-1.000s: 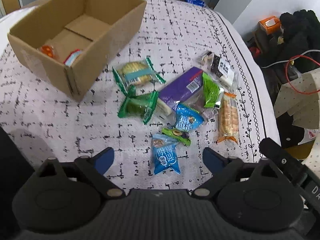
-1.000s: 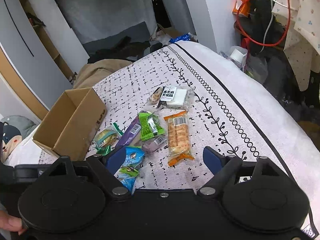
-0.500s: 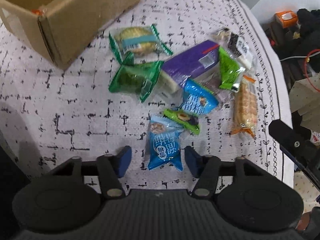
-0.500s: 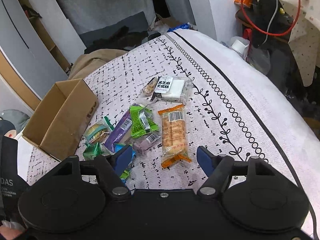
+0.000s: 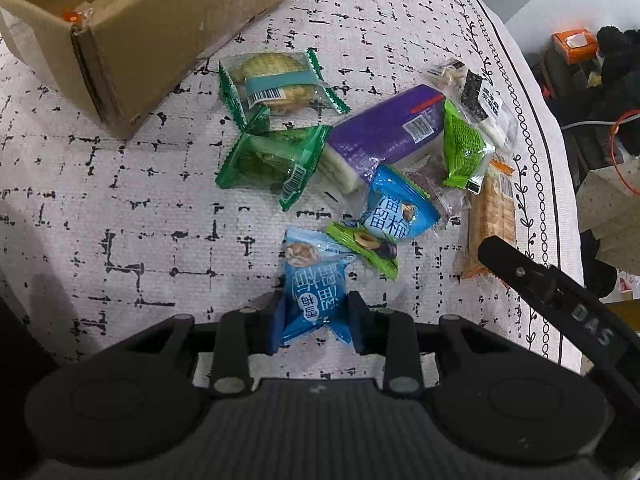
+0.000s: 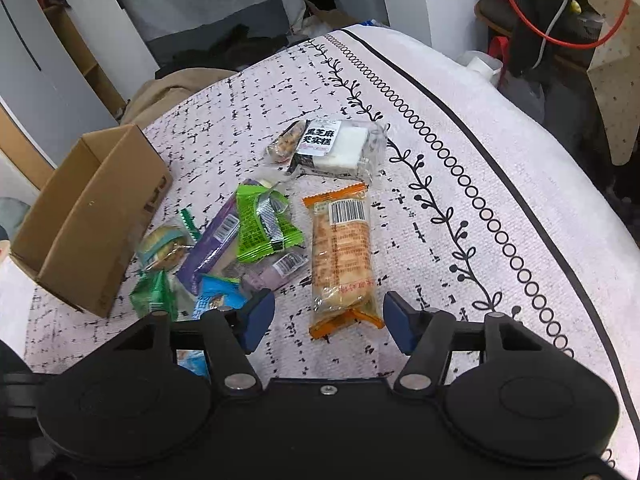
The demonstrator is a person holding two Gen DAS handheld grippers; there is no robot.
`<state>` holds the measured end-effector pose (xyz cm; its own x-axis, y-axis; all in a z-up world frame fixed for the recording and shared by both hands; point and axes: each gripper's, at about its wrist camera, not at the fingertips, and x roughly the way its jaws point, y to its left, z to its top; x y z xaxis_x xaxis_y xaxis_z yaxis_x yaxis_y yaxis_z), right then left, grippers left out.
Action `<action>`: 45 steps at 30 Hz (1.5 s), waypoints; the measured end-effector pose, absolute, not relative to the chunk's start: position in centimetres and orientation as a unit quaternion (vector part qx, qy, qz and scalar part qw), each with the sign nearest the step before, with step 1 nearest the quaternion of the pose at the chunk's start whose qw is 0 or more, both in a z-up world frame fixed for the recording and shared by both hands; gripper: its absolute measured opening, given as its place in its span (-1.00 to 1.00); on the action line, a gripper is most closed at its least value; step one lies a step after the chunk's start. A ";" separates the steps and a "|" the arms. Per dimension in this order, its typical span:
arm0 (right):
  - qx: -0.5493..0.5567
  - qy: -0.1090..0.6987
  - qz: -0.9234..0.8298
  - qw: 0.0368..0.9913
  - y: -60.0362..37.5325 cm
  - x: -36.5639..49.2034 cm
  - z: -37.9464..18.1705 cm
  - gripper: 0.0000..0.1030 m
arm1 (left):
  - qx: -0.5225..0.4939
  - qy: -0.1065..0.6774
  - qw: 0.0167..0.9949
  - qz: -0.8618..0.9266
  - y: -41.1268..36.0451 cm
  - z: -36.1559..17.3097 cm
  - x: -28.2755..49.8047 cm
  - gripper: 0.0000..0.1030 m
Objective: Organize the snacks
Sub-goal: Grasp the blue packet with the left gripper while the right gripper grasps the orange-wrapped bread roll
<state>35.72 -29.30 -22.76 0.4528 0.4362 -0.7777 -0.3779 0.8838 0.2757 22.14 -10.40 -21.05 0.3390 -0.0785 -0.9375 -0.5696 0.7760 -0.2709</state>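
Left gripper [image 5: 316, 322]: jaws pinching the lower half of a small blue foil snack packet with white lettering [image 5: 314, 290], 1 pad against each side edge; the top of the packet, with a nut picture, projects forward of the jaws. I cannot tell whether it is clear of the white cloth with black broken-grid print [image 5: 120, 208] or lying on it. Just ahead of the jaws and slightly right, a thin green plum-print sachet [image 5: 364, 248] touches or nearly touches the packet's top corner, with a second blue foil packet [image 5: 396, 210] behind it. Open brown cardboard box [image 5: 152, 32] sits far ahead and left of the jaws. Judgement: lift straight up first so the green sachet is not dragged, keep squeeze moderate since the foil is crumpling, then carry forward-left over the box rim before releasing. Right gripper [image 6: 328, 318]: jaws spread, holding nothing, with the lower end of a long orange-edged clear cracker pack [image 6: 340, 256] lying between them on the cloth, a likely next pick.
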 end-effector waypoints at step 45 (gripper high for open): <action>0.016 0.499 0.179 0.848 -29.8 34.2 -23.9 -0.34 | -0.285 0.512 0.794 0.163 -7.5 -17.5 20.4 -0.38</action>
<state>34.17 -29.83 -23.93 0.4371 0.3192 -0.8409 -0.2872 0.9355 0.2058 20.38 -7.46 -17.52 0.4228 -0.0339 -0.9056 -0.5505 0.7842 -0.2864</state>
